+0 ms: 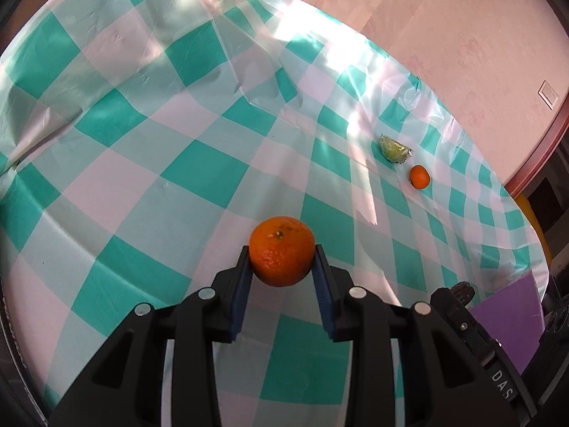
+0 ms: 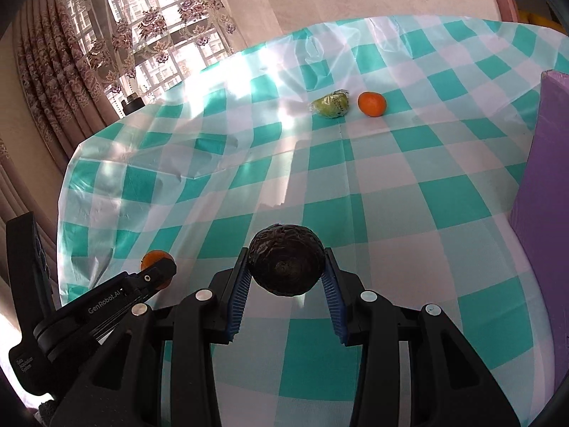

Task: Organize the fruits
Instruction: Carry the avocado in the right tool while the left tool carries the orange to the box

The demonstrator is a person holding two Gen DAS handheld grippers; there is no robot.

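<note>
My left gripper (image 1: 282, 259) is shut on a large orange (image 1: 282, 249), held above the green-and-white checked tablecloth (image 1: 142, 163). In the right wrist view my right gripper (image 2: 287, 267) is shut on a dark, wrinkled round fruit (image 2: 286, 263). Far across the cloth lie a green fruit in clear wrap (image 2: 330, 105) and a small orange (image 2: 372, 104) side by side; the left wrist view shows the same wrapped green fruit (image 1: 394, 149) and small orange (image 1: 419, 177) at right. The left gripper's body (image 2: 106, 299) and a bit of its held orange (image 2: 155, 259) appear at lower left of the right wrist view.
A purple box (image 2: 540, 185) stands at the right edge of the table, its corner (image 1: 508, 320) also in the left wrist view. A curtained window (image 2: 142, 25) is behind the table's far left edge, and a pink wall (image 1: 462, 35) runs behind it.
</note>
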